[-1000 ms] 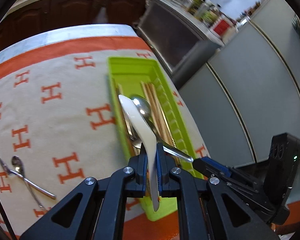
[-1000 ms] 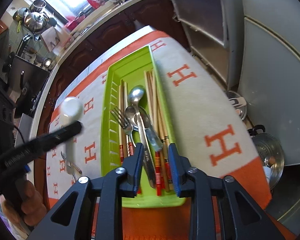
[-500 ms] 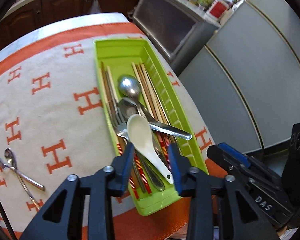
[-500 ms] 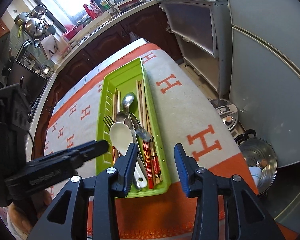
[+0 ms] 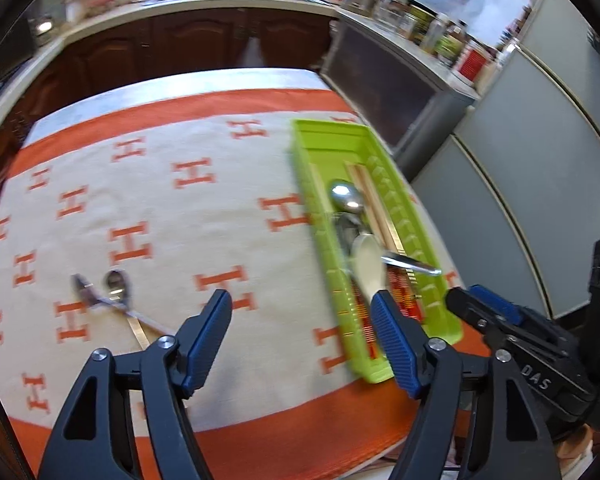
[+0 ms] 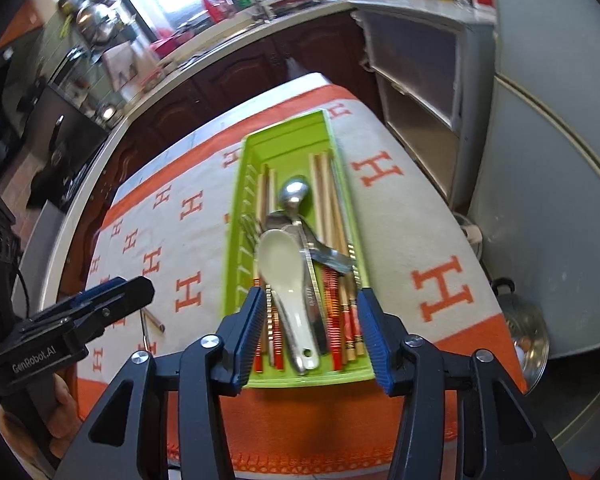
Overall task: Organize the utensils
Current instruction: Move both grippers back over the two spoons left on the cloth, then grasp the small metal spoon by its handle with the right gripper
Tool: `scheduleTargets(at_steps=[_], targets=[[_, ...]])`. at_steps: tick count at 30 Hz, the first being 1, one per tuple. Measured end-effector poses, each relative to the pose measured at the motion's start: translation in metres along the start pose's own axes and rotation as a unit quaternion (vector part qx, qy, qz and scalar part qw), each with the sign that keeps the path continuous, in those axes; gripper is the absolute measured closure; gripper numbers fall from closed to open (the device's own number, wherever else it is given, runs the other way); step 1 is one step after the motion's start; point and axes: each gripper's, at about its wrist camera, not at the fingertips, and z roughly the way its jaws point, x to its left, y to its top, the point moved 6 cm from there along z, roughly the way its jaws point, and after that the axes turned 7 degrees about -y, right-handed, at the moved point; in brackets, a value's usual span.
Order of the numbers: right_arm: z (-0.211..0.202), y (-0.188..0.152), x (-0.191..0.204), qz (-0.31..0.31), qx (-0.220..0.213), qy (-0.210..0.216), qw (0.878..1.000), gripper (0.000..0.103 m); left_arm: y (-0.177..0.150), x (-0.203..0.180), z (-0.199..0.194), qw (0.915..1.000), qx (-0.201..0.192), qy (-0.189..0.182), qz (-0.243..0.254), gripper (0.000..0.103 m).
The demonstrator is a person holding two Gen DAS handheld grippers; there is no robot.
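Two grippers hang above a table covered by a cream cloth [image 5: 220, 216] with orange H marks: the left gripper [image 5: 300, 316] has its jaws opening with nothing between them, and the right gripper [image 6: 310, 312] is likewise opening and empty over the near end of the green tray [image 6: 342, 376]. Inside that tray lie a white ceramic spoon [image 6: 284, 276], a steel spoon [image 6: 296, 194], a fork [image 6: 248, 226] and wooden chopsticks [image 6: 326, 196], piled lengthwise and touching. Well apart from the tray, on the cloth, two small metal spoons [image 5: 116, 284] lie crossed beside each other.
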Motion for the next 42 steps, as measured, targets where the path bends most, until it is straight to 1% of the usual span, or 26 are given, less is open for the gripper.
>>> scheduleTargets(at_steps=[2, 4, 7, 9, 12, 15, 17, 18, 20, 21, 24, 28, 31, 34, 36, 39, 41, 42], targets=[[-0.002, 0.001, 0.014, -0.024, -0.007, -0.006, 1.0, 0.045, -0.005, 0.019, -0.01, 0.9997, -0.008, 0.016, -0.015, 0.029], [-0.004, 0.002, 0.034, -0.057, -0.014, -0.011, 0.998, 0.041, -0.011, 0.036, -0.017, 0.9991, -0.013, 0.029, -0.028, 0.028], [-0.005, -0.002, 0.065, -0.111, -0.013, -0.007, 0.994, 0.04, -0.023, 0.065, -0.026, 0.9972, -0.016, 0.05, -0.053, 0.028], [-0.002, -0.005, 0.088, -0.147, -0.011, -0.007, 0.989, 0.04, -0.03, 0.081, -0.03, 0.996, -0.015, 0.058, -0.067, 0.028], [0.003, -0.008, 0.12, -0.192, -0.008, -0.006, 0.981, 0.04, -0.043, 0.111, -0.035, 0.9928, -0.014, 0.072, -0.095, 0.028], [0.01, -0.008, 0.149, -0.224, -0.008, -0.003, 0.975, 0.04, -0.055, 0.137, -0.039, 0.9892, -0.012, 0.082, -0.121, 0.028], [0.02, -0.005, 0.17, -0.239, 0.001, 0.007, 0.971, 0.04, -0.064, 0.154, -0.042, 0.9863, -0.011, 0.09, -0.138, 0.028], [0.023, -0.004, 0.179, -0.237, 0.008, 0.016, 0.971, 0.04, -0.068, 0.161, -0.043, 0.985, -0.012, 0.095, -0.144, 0.028], [0.036, -0.003, 0.2, -0.236, 0.036, 0.035, 0.97, 0.04, -0.077, 0.177, -0.046, 0.9819, -0.015, 0.106, -0.156, 0.028], [0.042, -0.003, 0.21, -0.243, 0.045, 0.035, 0.968, 0.04, -0.082, 0.187, -0.047, 0.9799, -0.015, 0.115, -0.162, 0.028], [0.063, -0.005, 0.24, -0.285, 0.057, 0.026, 0.956, 0.04, -0.094, 0.207, -0.045, 0.9757, -0.006, 0.126, -0.179, 0.028], [0.09, -0.016, 0.269, -0.325, 0.075, 0.032, 0.942, 0.04, -0.105, 0.225, -0.042, 0.9714, 0.002, 0.121, -0.204, 0.028], [0.108, -0.028, 0.287, -0.355, 0.089, 0.038, 0.93, 0.041, -0.106, 0.23, -0.039, 0.9706, 0.003, 0.117, -0.211, 0.028], [0.124, -0.038, 0.298, -0.375, 0.106, 0.042, 0.92, 0.048, -0.105, 0.232, -0.038, 0.9709, 0.0, 0.113, -0.212, 0.028], [0.133, -0.044, 0.303, -0.389, 0.112, 0.037, 0.914, 0.049, -0.105, 0.233, -0.038, 0.9712, -0.001, 0.11, -0.211, 0.028], [0.143, -0.053, 0.31, -0.421, 0.113, 0.026, 0.899, 0.05, -0.104, 0.235, -0.037, 0.9709, -0.001, 0.105, -0.215, 0.028], [0.148, -0.06, 0.313, -0.446, 0.118, 0.023, 0.887, 0.051, -0.104, 0.237, -0.036, 0.9705, -0.001, 0.102, -0.219, 0.028], [0.152, -0.066, 0.314, -0.462, 0.127, 0.022, 0.878, 0.052, -0.105, 0.238, -0.036, 0.9701, -0.001, 0.101, -0.221, 0.028]])
